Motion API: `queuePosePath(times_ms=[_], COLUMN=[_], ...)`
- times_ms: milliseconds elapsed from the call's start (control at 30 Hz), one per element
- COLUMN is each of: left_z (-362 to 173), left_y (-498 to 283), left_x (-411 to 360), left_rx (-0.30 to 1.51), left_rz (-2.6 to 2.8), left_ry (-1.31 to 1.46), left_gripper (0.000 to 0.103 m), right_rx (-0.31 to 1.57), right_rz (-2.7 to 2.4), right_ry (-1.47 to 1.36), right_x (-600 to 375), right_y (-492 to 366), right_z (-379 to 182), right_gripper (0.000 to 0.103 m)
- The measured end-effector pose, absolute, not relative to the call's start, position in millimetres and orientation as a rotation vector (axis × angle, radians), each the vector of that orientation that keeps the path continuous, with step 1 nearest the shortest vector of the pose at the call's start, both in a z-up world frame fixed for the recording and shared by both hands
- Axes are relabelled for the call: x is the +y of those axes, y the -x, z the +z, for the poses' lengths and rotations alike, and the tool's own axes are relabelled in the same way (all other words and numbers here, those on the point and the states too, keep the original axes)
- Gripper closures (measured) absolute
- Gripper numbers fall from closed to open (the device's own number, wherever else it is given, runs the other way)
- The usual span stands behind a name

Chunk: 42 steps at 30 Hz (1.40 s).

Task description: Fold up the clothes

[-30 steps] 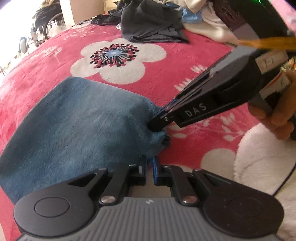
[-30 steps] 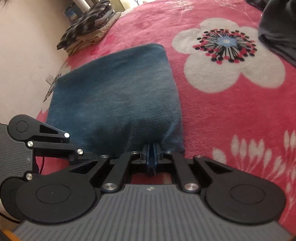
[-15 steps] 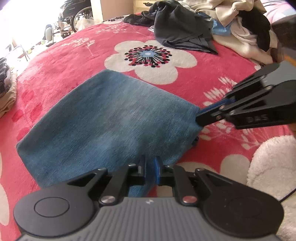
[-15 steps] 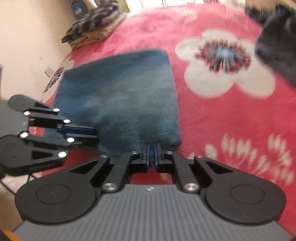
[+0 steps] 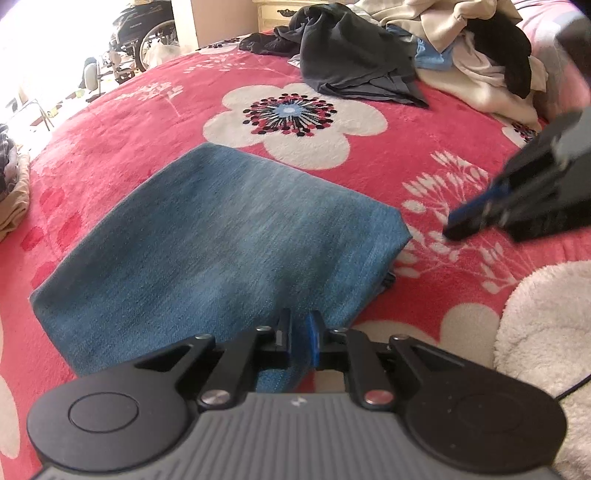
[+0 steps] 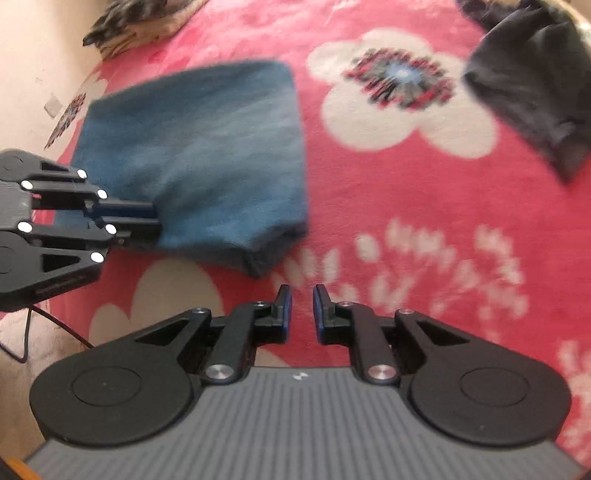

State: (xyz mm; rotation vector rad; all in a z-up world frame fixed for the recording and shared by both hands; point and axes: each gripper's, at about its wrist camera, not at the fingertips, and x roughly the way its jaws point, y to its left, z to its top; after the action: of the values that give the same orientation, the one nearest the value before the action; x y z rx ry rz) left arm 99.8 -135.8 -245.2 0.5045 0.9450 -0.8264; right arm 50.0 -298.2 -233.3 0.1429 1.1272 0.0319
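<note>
Blue denim-look garment (image 5: 221, 243) is lying folded flat, a rough rectangle on the red floral blanket (image 5: 406, 147). Unfolded clothes pile (image 5: 406, 55) is sitting at its 1 o'clock, well apart.

No readable text, label, brand or number is showing in either view; the small pale mark on each gripper body, at lower centre, is illegible.

A home bedroom: a bed w/ a plush red blanket (image 5: 110, 147) printed in big white flowers fills the view ahead of the tongs. Unsorted laundry pile (image 5: 424, 55) heaps at the far side, a wooden dresser (image 5: 280, 11) behind it. Far left, a wheelchair (image 5: 147, 29) (partly washed out by daylight).
</note>
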Motion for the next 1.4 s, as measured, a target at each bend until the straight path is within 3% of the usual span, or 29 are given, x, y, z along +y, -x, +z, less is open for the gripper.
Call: queuePosePath(times_ms=[167, 267, 400, 667, 867, 1100, 1233, 1400], left_z=[-246, -248, -247, -247, -246, -244, -230, -190], left_y=[-98, -99, -99, -98, -97, -100, -106, -128], left_x=[-138, -140, -141, -140, -139, -137, -131, -116], left_rx=[0.939, 0.948, 0.939, 0.942, 0.942, 0.951, 0.978, 0.961], left_rz=[-0.825, -0.827, -0.826, -0.821, -0.824, -0.824, -0.819, -0.837], left_ry=[-0.523, -0.523, -0.533, -0.527, -0.533, -0.504, -0.472, -0.332], left_gripper=[0.091, 0.091, 0.091, 0.091, 0.091, 0.091, 0.09, 0.084], right_rx=[0.993, 1.068, 1.073, 0.912, 0.948, 0.872, 0.931, 0.919], right_rz=[0.078, 0.085, 0.082, 0.041, 0.053, 0.024, 0.028, 0.025], right_ry=[-0.124, -0.12, -0.169, -0.181, -0.2, -0.21, -0.259, -0.287], right_x=[-287, -276, -282, -289, -281, -288, -291, -295], right_y=[-69, -86, -82, -76, -85, -79, -81, -80], right_z=[-219, -260, -271, -210, -277, -238, -280, -276], right_gripper=[0.092, 0.089, 0.088, 0.088, 0.089, 0.087, 0.087, 0.086])
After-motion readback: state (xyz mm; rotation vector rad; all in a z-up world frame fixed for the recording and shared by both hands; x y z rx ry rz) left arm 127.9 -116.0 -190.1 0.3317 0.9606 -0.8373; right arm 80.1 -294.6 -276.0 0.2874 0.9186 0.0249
